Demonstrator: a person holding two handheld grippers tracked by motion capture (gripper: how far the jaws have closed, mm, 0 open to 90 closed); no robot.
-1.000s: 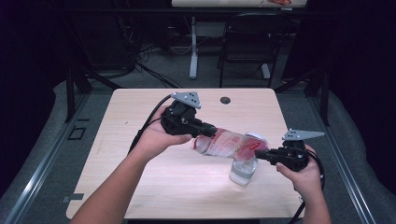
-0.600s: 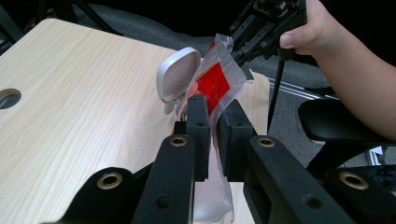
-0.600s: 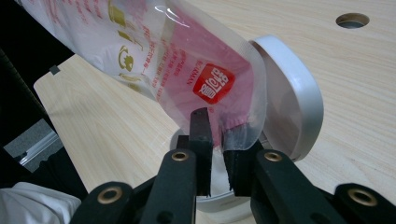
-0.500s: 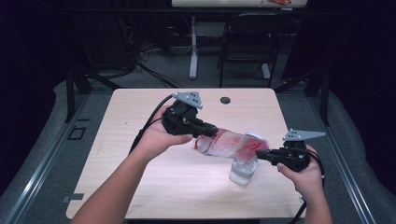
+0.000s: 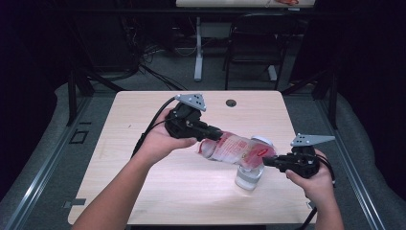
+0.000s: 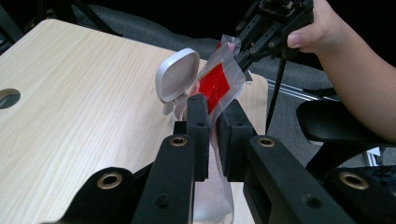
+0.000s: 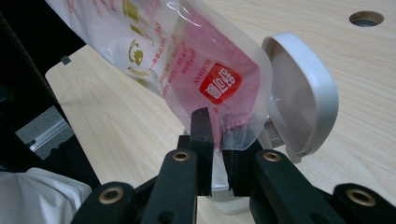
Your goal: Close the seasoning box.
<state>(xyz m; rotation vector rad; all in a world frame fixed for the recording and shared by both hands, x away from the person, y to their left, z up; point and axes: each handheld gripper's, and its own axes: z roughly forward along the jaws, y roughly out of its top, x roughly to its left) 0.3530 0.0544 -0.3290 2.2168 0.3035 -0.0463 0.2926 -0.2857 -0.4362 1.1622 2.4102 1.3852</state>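
The table [image 5: 143,191] has a light wooden top with a round hole [image 5: 231,102] near its far edge, at about 12 o'clock. A clear container [image 5: 249,177] with an open white lid [image 7: 299,93] stands on it at 4 o'clock.

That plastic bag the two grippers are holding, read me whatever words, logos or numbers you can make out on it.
Red square logo on the plastic bag: white characters, too blurred to read.
Vertical line of small red print beside that logo, right gripper view: too small to read.
Gold print and emblems higher up the bag: not legible.
High view and left gripper view: red patches show, no text readable.
No numbers can be made out.
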